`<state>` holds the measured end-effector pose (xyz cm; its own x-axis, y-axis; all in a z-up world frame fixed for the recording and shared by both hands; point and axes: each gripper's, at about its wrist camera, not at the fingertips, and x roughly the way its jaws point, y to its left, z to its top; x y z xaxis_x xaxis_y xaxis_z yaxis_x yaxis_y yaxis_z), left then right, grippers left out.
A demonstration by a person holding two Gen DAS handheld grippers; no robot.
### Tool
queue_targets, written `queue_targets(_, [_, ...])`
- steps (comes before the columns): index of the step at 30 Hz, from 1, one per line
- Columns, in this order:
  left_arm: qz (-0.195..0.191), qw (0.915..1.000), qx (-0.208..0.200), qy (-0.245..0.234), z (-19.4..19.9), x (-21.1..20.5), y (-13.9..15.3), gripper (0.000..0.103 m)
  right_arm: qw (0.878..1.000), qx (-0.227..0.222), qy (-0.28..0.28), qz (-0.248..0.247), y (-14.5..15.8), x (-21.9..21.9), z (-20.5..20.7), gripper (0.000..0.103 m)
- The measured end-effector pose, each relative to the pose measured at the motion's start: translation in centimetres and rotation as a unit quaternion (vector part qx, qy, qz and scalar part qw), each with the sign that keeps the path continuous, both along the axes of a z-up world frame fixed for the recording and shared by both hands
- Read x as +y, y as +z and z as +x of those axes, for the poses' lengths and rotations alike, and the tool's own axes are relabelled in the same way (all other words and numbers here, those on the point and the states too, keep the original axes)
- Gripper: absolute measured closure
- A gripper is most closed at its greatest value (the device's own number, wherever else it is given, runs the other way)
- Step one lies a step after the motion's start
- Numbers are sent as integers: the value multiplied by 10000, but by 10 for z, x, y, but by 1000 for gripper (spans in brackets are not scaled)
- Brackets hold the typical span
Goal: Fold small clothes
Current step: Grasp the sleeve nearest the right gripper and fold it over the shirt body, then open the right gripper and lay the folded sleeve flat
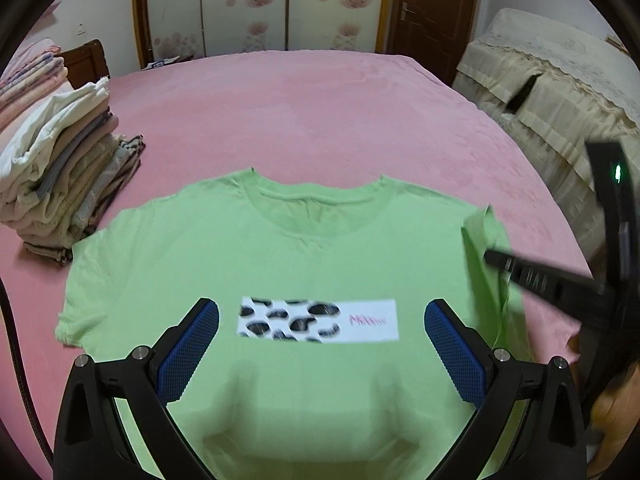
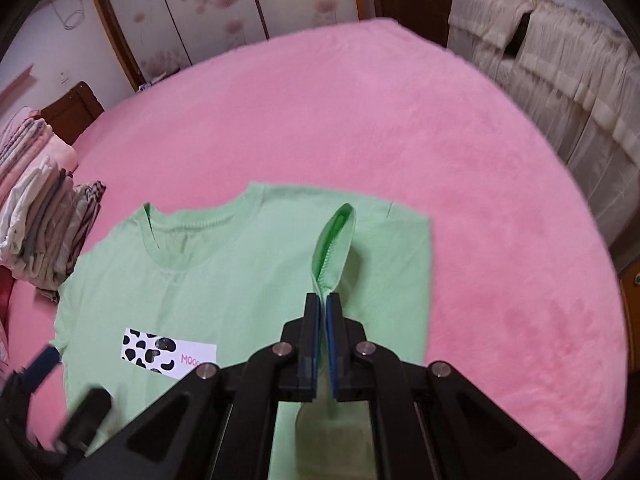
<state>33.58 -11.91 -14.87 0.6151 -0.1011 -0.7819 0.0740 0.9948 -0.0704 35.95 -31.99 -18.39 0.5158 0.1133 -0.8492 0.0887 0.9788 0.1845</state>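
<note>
Showing matt green cotton T-shirt [image 1: 224, 248], fuzzy pink bedspread [image 1: 320, 112], textured blue rubber gripper pads [image 1: 188, 356], glossy wooden door [image 1: 432, 4].

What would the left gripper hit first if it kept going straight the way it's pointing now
Most likely the green T-shirt. The left gripper is open, angled down over the shirt, with the cow-print patch between its fingers. Depth is unclear, but the shirt on the pink bedspread fills that line.
</note>
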Motion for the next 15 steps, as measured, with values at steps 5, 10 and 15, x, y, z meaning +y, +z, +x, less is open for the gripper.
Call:
queue_targets(5, [-58, 10000, 24, -16, 10, 2, 0, 1, 9974, 449, 130, 540, -15, -2, 3, 91])
queue_targets(10, [-90, 9994, 212, -241, 17, -6, -10, 1, 9997, -10, 38, 257, 16, -21, -24, 62])
queue_targets(15, [-527, 9938, 675, -711, 24, -22, -27, 10, 9997, 35, -205, 120, 21, -52, -47, 62])
